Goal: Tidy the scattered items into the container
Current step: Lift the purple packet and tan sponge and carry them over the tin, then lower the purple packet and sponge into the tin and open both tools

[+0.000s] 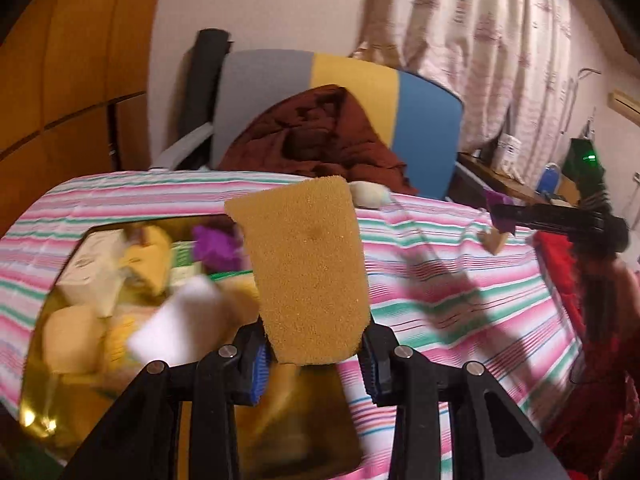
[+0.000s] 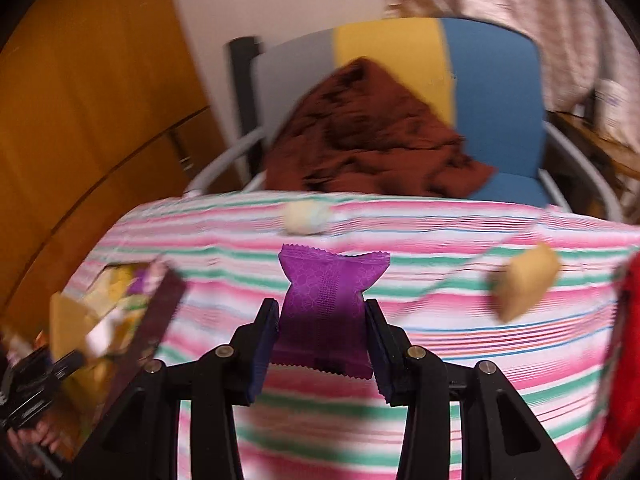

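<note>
My left gripper [image 1: 314, 364] is shut on a tan sponge [image 1: 306, 268] and holds it over the right edge of a clear yellow container [image 1: 56, 408] filled with several packets and sponges. My right gripper [image 2: 322, 344] is shut on a purple packet [image 2: 326, 308], held above the striped tablecloth [image 2: 480, 344]. The right gripper also shows in the left wrist view [image 1: 560, 222], far right. On the cloth lie a pale round item [image 2: 306, 218] near the far edge and a tan packet [image 2: 524, 280] at right. The container shows blurred at the left in the right wrist view [image 2: 100, 308].
A chair [image 1: 428, 120] with grey, yellow and blue back stands behind the table, a dark red cloth [image 1: 320, 136] heaped on it. A wooden cabinet [image 1: 60, 60] is at left, curtains [image 1: 480, 32] at right. Red fabric [image 1: 572, 320] lies at the table's right edge.
</note>
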{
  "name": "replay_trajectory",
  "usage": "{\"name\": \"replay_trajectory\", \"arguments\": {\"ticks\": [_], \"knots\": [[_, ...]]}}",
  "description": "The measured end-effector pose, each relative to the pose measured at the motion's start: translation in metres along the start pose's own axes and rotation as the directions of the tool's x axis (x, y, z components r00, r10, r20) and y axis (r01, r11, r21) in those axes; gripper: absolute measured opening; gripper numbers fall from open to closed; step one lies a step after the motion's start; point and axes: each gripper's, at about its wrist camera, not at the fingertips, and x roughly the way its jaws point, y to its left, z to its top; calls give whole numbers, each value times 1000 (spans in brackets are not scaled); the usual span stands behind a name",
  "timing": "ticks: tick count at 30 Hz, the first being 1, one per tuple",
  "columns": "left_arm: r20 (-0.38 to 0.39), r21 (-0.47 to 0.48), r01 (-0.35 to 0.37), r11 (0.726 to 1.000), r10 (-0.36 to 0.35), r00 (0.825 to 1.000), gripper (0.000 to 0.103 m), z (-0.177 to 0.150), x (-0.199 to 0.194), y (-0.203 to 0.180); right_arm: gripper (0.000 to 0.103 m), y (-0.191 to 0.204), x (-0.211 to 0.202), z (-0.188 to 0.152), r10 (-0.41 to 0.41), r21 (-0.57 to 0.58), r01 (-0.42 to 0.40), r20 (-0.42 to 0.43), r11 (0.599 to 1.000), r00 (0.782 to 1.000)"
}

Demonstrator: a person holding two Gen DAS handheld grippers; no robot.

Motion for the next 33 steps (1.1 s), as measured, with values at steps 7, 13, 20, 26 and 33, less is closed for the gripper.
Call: {"name": "replay_trajectory", "arguments": {"ticks": [7, 13, 20, 26, 33], "knots": [[-31, -42, -61, 997, 60, 998, 36, -19, -19, 47, 43, 100, 17, -24, 198, -60, -204, -91, 977, 976], [-69, -59, -98, 993, 94, 993, 37, -36, -33, 79, 43, 168, 32, -44, 294, -106, -314, -170, 944, 941], [-115, -87, -140, 986, 130, 985, 37, -53, -38, 107, 43, 229, 54, -67, 337, -164, -388, -272, 907, 901], [-177, -139, -172, 975, 146, 973, 37, -65, -32, 123, 43, 261, 69, -79, 348, -196, -422, -321, 885, 881], [-190, -143, -191, 971, 163, 968, 37, -67, -33, 127, 44, 289, 89, -92, 349, -216, -442, -364, 871, 864]]}}
